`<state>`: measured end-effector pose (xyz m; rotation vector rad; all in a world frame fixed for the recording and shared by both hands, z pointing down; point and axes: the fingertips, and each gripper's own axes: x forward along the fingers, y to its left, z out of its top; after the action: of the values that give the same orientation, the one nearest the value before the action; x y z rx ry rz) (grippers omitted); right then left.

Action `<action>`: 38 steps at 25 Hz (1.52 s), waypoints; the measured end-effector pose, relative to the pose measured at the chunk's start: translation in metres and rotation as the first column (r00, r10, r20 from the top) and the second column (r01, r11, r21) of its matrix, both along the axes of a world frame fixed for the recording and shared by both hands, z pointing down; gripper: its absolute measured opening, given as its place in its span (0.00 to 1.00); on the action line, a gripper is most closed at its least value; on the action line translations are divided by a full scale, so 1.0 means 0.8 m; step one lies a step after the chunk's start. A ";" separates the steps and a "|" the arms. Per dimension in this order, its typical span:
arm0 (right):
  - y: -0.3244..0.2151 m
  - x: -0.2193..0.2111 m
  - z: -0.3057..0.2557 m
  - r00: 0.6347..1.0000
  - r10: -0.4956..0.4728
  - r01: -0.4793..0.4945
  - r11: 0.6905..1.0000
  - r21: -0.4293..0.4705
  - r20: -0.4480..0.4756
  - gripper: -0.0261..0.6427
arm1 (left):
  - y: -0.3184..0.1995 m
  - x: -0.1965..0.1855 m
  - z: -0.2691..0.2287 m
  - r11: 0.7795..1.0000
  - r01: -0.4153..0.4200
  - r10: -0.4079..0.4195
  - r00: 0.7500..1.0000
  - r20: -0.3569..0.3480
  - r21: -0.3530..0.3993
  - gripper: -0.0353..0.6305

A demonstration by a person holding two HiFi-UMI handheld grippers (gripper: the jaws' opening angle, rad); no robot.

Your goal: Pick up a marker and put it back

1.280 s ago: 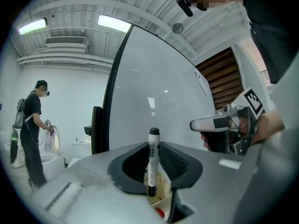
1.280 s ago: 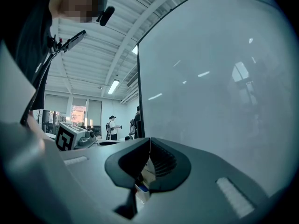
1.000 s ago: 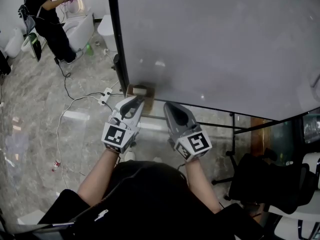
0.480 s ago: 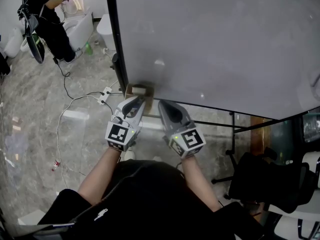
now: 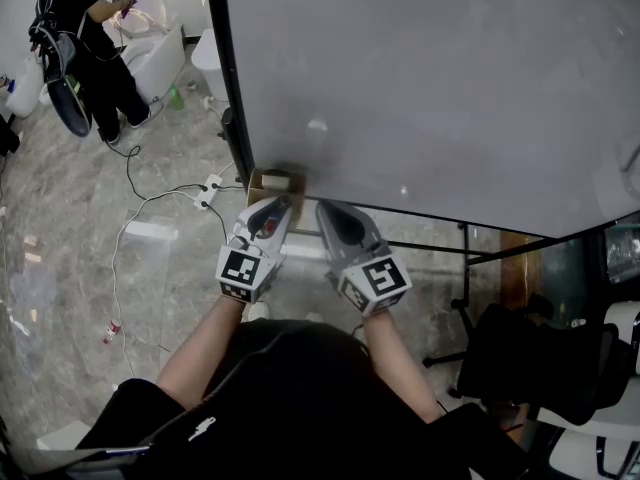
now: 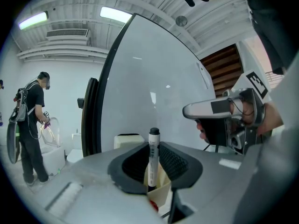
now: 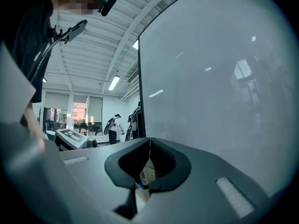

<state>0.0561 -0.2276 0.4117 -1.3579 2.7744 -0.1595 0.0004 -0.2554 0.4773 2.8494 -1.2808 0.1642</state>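
Note:
My left gripper (image 5: pixel 274 206) is shut on a white marker (image 6: pixel 153 158) with a black cap. The marker stands upright between the pads in the left gripper view. Just below it is a small cream box (image 6: pixel 158 190), which the head view shows as a cardboard box (image 5: pixel 278 180) at the lower left corner of the whiteboard (image 5: pixel 430 78). My right gripper (image 5: pixel 328 212) hangs close beside the left one, its jaws together with nothing held. Through its frame another marker (image 7: pixel 144 177) with a blue label shows in the box.
The whiteboard's black frame (image 5: pixel 226 98) rises at the left. Cables and a power strip (image 5: pixel 210 194) lie on the marble floor. A person (image 5: pixel 85 33) works at a white fixture far left. A black office chair (image 5: pixel 540 368) stands at the right.
My right gripper has shifted left, closer to the left gripper. The left gripper has edged a little right and stays under the box. The person in the background has moved.

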 end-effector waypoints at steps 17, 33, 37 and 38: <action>-0.002 0.004 0.002 1.000 0.006 -0.006 1.000 0.008 -0.016 0.06 | -0.002 0.002 0.006 1.000 -0.001 0.001 1.000 0.020 -0.005 0.20; 0.005 -0.006 0.000 1.000 -0.010 0.010 1.000 0.008 0.008 0.06 | 0.009 -0.005 -0.041 0.999 0.019 -0.017 0.999 -0.044 0.044 0.14; 0.007 -0.008 -0.002 1.000 -0.016 0.016 1.000 0.011 0.009 0.06 | 0.012 -0.008 -0.054 0.998 0.021 -0.017 0.998 -0.055 0.061 0.12; 0.007 -0.009 -0.003 1.000 -0.019 0.019 1.000 0.014 0.003 0.06 | 0.012 -0.009 -0.056 0.998 0.024 -0.020 0.998 -0.058 0.064 0.11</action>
<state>0.0490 -0.2223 0.4092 -1.3278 2.7810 -0.1419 -0.0066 -0.2461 0.4325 2.8694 -1.3297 0.0413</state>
